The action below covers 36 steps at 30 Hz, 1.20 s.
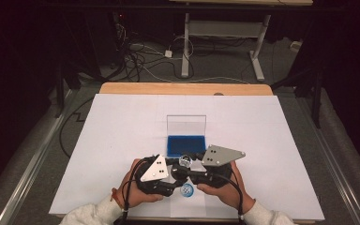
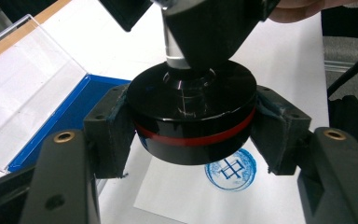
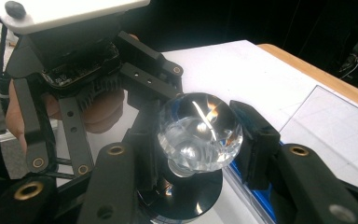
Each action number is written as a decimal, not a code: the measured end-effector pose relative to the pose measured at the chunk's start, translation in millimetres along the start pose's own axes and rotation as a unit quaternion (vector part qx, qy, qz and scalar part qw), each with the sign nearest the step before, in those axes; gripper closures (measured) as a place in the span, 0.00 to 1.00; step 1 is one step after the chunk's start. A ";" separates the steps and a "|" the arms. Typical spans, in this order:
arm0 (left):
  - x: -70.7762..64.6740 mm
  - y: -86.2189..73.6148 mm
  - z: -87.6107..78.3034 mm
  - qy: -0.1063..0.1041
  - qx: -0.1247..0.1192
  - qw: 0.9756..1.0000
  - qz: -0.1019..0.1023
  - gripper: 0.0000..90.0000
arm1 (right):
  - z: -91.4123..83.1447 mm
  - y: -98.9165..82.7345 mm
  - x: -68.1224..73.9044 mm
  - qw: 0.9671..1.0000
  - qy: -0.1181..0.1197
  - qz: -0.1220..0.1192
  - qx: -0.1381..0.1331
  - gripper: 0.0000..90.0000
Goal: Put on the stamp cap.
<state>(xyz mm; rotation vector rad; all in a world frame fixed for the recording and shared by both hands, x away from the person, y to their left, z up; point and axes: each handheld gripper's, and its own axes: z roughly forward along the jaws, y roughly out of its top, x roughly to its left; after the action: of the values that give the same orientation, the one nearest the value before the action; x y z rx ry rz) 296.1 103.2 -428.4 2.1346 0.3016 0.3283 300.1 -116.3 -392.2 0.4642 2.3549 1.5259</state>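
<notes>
A stamp with a faceted clear knob [image 3: 199, 133] and a round black base with a red stripe [image 2: 191, 116] is held just above the paper between both grippers. My left gripper [image 2: 193, 133] is shut on the black base, a pad pressing on each side. My right gripper [image 3: 200, 140] is shut on the clear knob from above. In the high view the stamp [image 1: 185, 161] sits between the two hands near the table's front edge. A round blue imprint [image 2: 231, 169] is on the white sheet right below the base; in the high view the imprint [image 1: 187, 190] lies between the wrists.
A blue ink pad case [image 1: 186, 145] with its clear lid [image 1: 186, 125] standing open sits just behind the grippers. White paper [image 1: 122, 140] covers the table, whose wooden far edge [image 1: 183, 88] shows. Cables and desk legs lie on the floor beyond.
</notes>
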 end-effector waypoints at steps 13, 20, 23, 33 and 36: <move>3.6 -4.5 5.1 -0.003 -0.007 0.999 -0.037 0.21 | 0.3 -0.4 1.2 1.000 0.020 -0.001 0.003 0.63; 3.0 -6.8 10.0 0.004 0.001 0.999 -0.044 0.17 | -3.5 1.5 0.2 1.000 0.019 -0.003 -0.004 0.64; 3.6 -7.2 9.2 0.008 0.000 0.999 -0.046 0.17 | -4.8 2.5 -0.5 1.000 0.017 -0.005 -0.006 0.63; 5.4 -9.7 8.4 0.023 0.009 0.999 -0.041 0.17 | -10.3 5.3 -0.7 1.000 0.005 -0.010 -0.008 0.64; 5.5 -11.0 7.5 0.031 0.012 0.999 -0.033 0.17 | -11.3 6.0 -0.2 1.000 0.003 -0.012 -0.007 0.63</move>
<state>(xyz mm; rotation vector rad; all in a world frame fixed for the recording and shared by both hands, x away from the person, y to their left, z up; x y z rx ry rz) 302.9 105.2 -441.0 2.1358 0.4135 0.3550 296.3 -123.3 -382.2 0.4280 2.3452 1.5339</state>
